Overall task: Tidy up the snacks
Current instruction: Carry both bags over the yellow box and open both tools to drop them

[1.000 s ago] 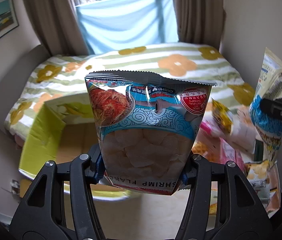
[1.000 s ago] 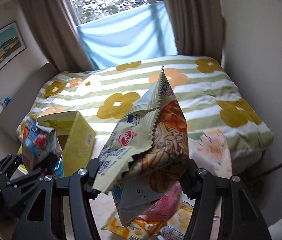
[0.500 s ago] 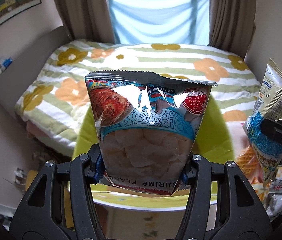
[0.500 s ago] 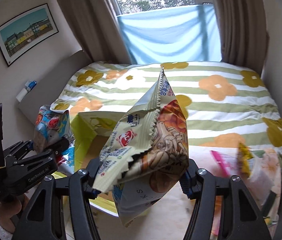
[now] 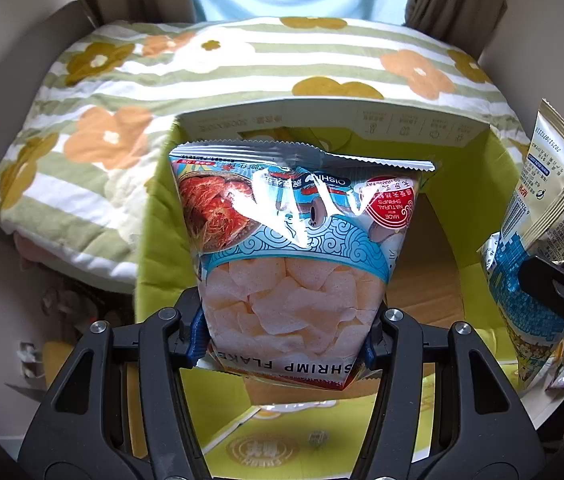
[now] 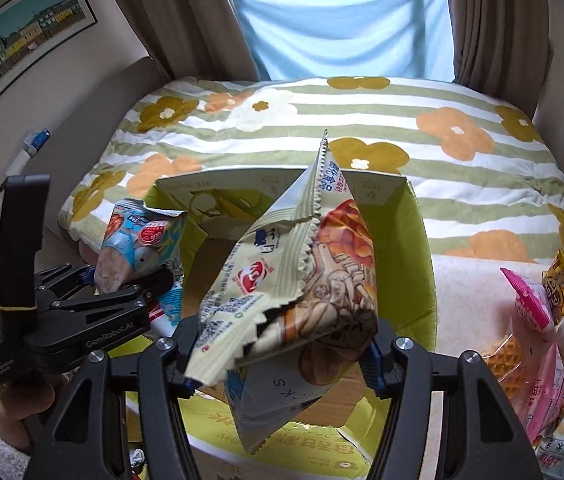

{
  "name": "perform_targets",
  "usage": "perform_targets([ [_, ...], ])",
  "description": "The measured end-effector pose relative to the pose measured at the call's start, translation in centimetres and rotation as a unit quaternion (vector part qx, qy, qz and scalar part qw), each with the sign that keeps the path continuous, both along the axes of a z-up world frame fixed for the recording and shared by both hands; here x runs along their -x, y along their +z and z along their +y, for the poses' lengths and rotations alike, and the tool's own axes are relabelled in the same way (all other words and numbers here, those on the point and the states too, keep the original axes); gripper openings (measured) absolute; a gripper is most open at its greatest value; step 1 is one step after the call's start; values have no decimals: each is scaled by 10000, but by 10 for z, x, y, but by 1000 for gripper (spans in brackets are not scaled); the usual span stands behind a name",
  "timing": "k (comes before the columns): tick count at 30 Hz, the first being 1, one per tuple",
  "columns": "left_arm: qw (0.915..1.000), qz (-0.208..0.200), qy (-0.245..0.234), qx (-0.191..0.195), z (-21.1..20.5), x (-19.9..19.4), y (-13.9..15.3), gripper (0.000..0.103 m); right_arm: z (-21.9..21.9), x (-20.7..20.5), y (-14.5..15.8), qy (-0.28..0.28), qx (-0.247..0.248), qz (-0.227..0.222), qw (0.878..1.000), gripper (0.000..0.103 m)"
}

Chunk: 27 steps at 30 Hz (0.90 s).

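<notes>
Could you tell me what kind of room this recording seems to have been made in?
Most likely a bedroom in a home. A bed with a flowered, striped quilt fills the middle, brown curtains frame a window behind it, and a framed picture hangs on the wall.

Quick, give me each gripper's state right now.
Left gripper: shut on the shrimp flakes bag, over the open yellow-green box.
Right gripper: shut on the cream snack bag, over the same box.

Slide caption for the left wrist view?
Left tongs hold shrimp flakes bag over open box.
</notes>
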State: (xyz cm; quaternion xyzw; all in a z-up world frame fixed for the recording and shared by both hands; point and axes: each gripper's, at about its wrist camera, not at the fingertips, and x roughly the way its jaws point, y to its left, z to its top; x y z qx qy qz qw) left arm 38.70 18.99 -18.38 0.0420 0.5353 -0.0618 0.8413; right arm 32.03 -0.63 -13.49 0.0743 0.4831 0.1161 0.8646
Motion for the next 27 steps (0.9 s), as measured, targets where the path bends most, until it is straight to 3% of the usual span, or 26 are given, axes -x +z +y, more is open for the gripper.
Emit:
perform_targets([
  [2, 9999, 11, -111, 104, -3, -4, -4, 53, 0, -6, -6, -66, 11, 111, 9999, 57],
  [4, 9995, -85, -225, 194, -7, -5, -4, 65, 0, -9, -9, -106, -6, 182, 9998, 57],
  [5, 9996, -120, -229, 147, -8, -5, -4, 88, -1, -11, -11, -104, -6, 206, 9997, 57],
  [6, 9996, -187, -212, 83, -8, -3, -4, 103, -2, -12, -12, -106, 4, 221, 9997, 57],
  [8, 9993, -316, -206, 50, -8, 1, -2, 103, -2, -14, -14, -128, 41, 246, 9996, 57],
  [19, 9997, -210, -25, -129, 8, 18, -6, 103, 3, -22, -37, -78, 274, 676, 9973, 59],
  [22, 9995, -279, -24, -119, 10, 24, -3, 103, 5, -24, -43, -77, 468, 803, 9956, 69],
  [25, 9992, -375, -26, -161, 12, 28, 3, 103, 3, -18, -44, -109, 381, 619, 9973, 99],
  [27, 9990, -419, -18, -165, 13, 32, 5, 103, 1, -14, -45, -164, 182, 592, 9979, 102],
])
